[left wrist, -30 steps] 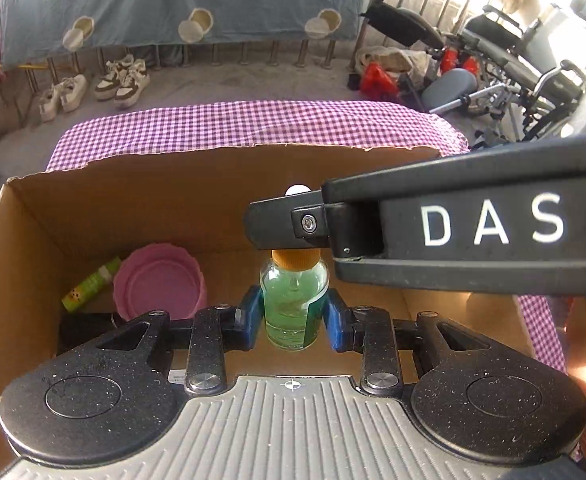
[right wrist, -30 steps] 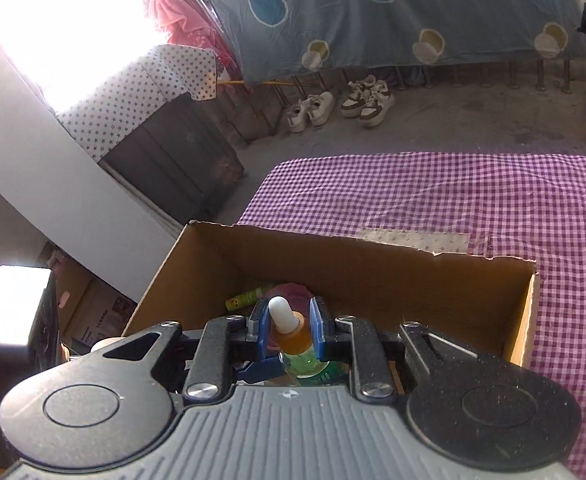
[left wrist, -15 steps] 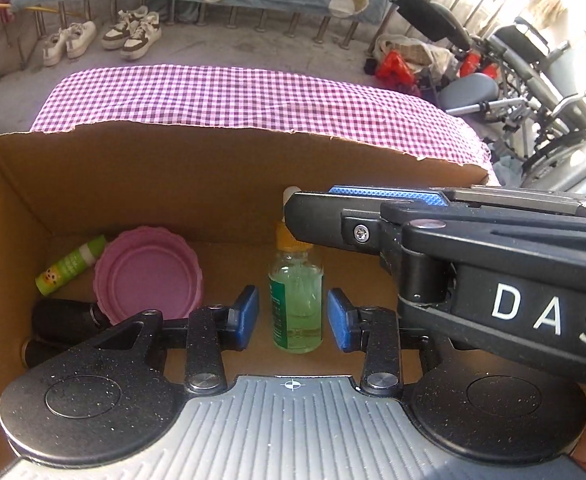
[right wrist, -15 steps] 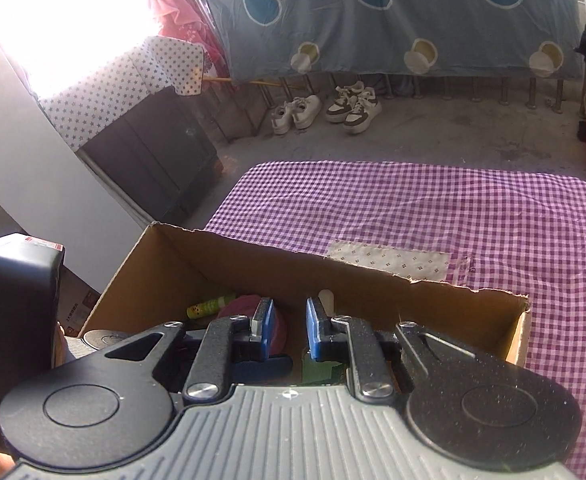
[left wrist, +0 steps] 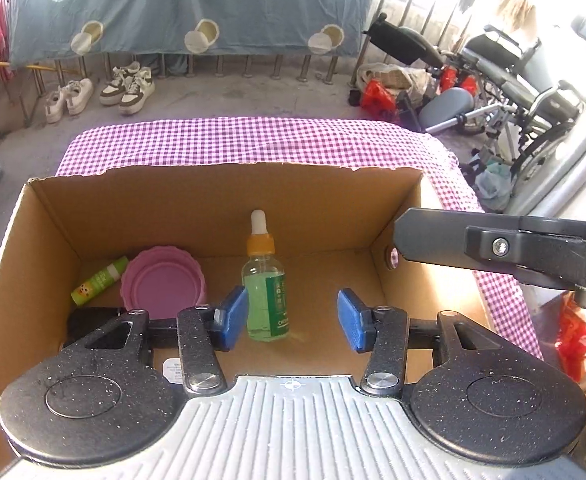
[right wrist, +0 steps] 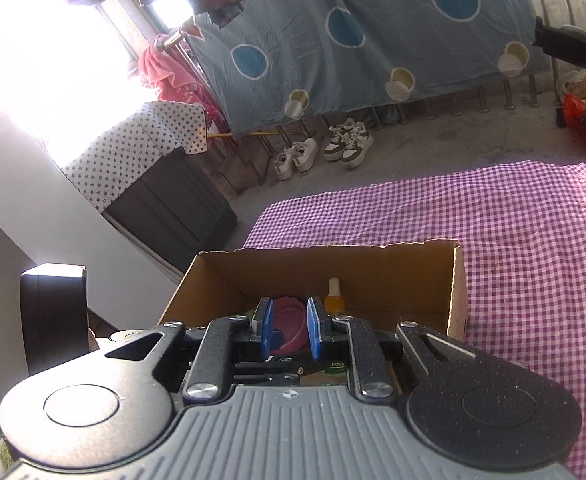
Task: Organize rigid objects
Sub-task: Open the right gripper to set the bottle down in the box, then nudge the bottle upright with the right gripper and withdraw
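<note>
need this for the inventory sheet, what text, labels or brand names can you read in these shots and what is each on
"CKEUN", partly cut off: white letters on the green label of the dropper bottle, seen just past the right gripper.
Vertical print on that label in the left wrist view: too blurred to read.
Green tube: cartoon picture, text too small.
White sticker on the cardboard box floor: too small.

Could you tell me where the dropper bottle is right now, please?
In the left wrist view the dropper bottle stands upright on the floor of the cardboard box, near its middle, just right of the pink lid.
</note>
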`<state>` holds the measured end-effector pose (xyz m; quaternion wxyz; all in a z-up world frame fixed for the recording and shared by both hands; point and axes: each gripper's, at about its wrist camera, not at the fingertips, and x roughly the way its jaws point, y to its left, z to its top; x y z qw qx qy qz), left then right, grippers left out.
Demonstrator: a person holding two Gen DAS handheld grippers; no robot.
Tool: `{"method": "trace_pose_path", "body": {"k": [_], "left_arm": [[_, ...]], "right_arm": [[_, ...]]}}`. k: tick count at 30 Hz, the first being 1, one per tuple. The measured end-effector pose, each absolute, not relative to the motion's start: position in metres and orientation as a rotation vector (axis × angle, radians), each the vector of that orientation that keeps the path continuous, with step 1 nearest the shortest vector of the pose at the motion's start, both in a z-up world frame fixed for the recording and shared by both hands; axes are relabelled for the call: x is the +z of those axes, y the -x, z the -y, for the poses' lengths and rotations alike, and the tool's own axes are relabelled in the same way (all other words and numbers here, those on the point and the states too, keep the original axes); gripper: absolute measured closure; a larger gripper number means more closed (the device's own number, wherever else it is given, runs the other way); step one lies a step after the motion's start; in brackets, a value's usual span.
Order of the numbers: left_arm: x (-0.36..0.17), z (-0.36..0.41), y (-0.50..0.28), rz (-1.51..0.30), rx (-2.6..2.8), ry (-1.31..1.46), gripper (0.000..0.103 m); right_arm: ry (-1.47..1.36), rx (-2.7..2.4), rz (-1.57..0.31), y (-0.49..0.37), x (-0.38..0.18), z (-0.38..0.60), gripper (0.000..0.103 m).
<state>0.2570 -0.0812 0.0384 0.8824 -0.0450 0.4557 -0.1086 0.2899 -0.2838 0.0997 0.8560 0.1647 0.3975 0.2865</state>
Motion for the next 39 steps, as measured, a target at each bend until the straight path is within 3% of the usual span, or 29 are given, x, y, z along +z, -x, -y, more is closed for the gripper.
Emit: {"method": "trace_pose_path", "body": {"k": [13, 19, 24, 30, 34, 39], "left_arm": [[0.075, 0.049, -0.160, -0.829, -0.255, 0.120, 0.053], [0.074, 0.023, -0.107, -0.764, -0.212, 0.168, 0.047], [0.057, 0.008, -0.085, -0.752, -0.128, 0.167, 0.035], [0.033, 0.004, -0.074, -0.786, -0.156, 0.167, 0.030], [0.026, -0.001, -0.070, -0.783, -0.169, 0.141, 0.029], [0.023, -0.009, -0.066, -0.769, -0.189, 0.149, 0.028]], "right_arm": [[-0.395, 0.628, -0.827, -0.247, 0.113, 0.297, 0.082], [-0.412, 0.629, -0.893, -0.257, 0.104, 0.280, 0.082], [-0.450, 0.609, -1.006, -0.278, 0.082, 0.260, 0.081], [-0.469, 0.518, -1.141, -0.316, 0.047, 0.230, 0.080], [-0.461, 0.415, -1.186, -0.348, 0.023, 0.212, 0.067], [-0.491, 0.312, -1.235, -0.386, -0.009, 0.198, 0.067]]}}
